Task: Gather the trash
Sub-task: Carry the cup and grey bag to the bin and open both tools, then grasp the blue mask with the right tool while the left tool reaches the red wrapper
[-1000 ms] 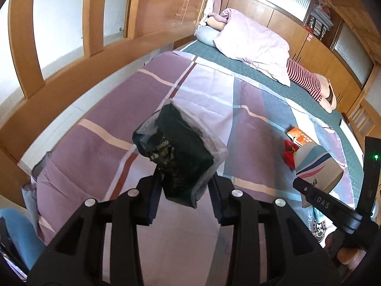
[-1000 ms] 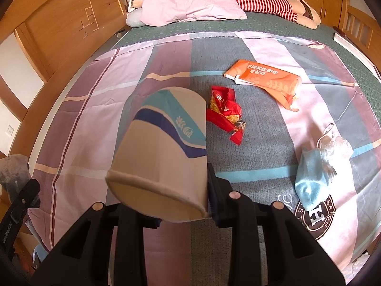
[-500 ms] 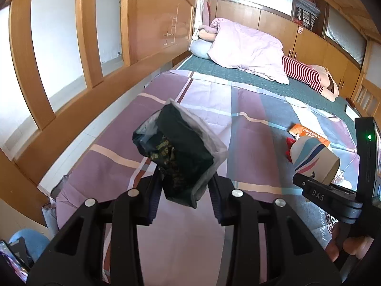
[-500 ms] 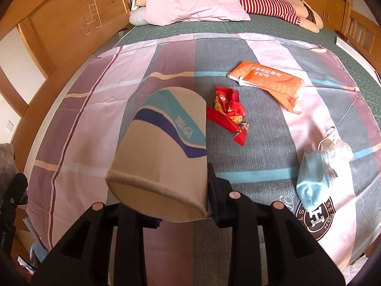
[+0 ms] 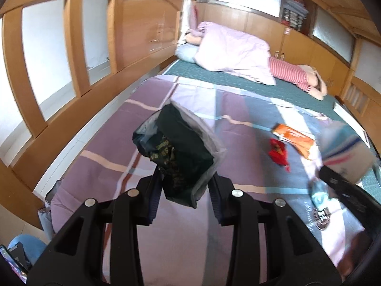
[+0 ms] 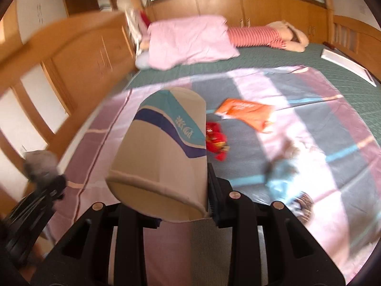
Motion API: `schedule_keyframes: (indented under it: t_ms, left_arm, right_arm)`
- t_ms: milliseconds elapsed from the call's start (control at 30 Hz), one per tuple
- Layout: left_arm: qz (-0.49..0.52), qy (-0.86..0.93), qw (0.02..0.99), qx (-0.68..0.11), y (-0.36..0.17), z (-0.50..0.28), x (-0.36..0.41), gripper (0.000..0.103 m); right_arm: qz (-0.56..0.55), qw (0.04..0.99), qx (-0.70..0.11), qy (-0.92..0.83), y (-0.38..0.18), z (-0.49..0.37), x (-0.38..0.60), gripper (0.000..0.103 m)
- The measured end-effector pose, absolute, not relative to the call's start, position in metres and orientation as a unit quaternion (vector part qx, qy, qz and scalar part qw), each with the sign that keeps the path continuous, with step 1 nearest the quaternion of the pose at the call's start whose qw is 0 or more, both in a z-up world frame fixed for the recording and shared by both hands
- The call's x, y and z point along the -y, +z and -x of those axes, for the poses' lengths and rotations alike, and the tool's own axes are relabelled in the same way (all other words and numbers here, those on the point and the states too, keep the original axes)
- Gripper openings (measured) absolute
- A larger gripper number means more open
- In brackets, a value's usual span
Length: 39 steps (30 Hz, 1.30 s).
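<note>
R wrist: cup (image 6: 164,157) betw. fingers (image 6: 215,200) (clamped)

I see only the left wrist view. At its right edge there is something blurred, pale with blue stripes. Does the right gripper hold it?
Observer: Yes. In the right wrist view, the right gripper is shut on a paper cup. The cup is held sideways, with its open mouth toward the camera.
Operator: Does that gripper hide any trash on the bed from me?
Observer: A crumpled blue face mask, blurred, lies on the striped sheet, to the right of the red wrapper.
Operator: Does the mask touch the wrapper?
Observer: No, bare sheet shows between them.
</note>
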<state>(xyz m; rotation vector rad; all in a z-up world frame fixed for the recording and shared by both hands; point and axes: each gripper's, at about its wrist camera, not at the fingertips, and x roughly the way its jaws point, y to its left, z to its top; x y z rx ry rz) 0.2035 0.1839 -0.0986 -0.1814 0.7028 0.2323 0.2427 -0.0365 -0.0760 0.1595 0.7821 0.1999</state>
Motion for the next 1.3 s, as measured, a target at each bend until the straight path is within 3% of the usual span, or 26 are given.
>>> schedule_keyframes:
  t_ms: [200, 400, 600, 733, 867, 933, 967, 1000, 1133, 1300]
  left_arm:
    - [0.078, 0.043, 0.932, -0.352, -0.098, -0.197, -0.157, 0.037]
    - [0.055, -0.031, 0.937, -0.343, -0.091, -0.182, -0.132, 0.037]
    - [0.086, -0.097, 0.924, -0.36, -0.081, -0.157, -0.085, 0.037]
    - [0.081, -0.225, 0.889, -0.389, -0.08, -0.127, -0.011, 0.037]
    - [0.035, -0.379, 0.821, -0.425, -0.089, -0.089, 0.087, 0.038]
    - [0.002, -0.457, 0.775, -0.437, -0.095, -0.065, 0.134, 0.052]
    - [-0.012, -0.474, 0.764, -0.438, -0.098, -0.057, 0.147, 0.073]
    - [-0.029, -0.483, 0.759, -0.436, -0.1, -0.05, 0.158, 0.084]
    - [-0.072, -0.462, 0.781, -0.414, -0.096, -0.047, 0.162, 0.088]
    - [-0.025, -0.365, 0.846, -0.387, -0.072, -0.112, 0.082, 0.091]
  right_arm:
    - [-0.03, 0.928, -0.371, 0.016, -0.032, -0.171, 0.133, 0.031]
    - [-0.048, 0.892, -0.439, -0.098, -0.048, -0.097, 0.247, 0.031]
    - [-0.068, 0.827, -0.547, -0.111, -0.099, -0.041, 0.295, 0.058]
    - [-0.135, 0.851, -0.476, -0.177, -0.067, -0.011, 0.336, 0.072]
    - [-0.2, 0.869, -0.397, -0.216, -0.035, 0.012, 0.369, 0.073]
    - [-0.205, 0.873, -0.385, -0.219, -0.029, 0.016, 0.374, 0.073]
    - [-0.206, 0.873, -0.382, -0.221, -0.027, 0.019, 0.377, 0.074]
    - [-0.209, 0.873, -0.38, -0.223, -0.026, 0.02, 0.379, 0.074]
    - [-0.221, 0.874, -0.373, -0.221, -0.023, 0.017, 0.391, 0.076]
    - [-0.218, 0.879, -0.376, -0.194, -0.022, -0.019, 0.376, 0.076]
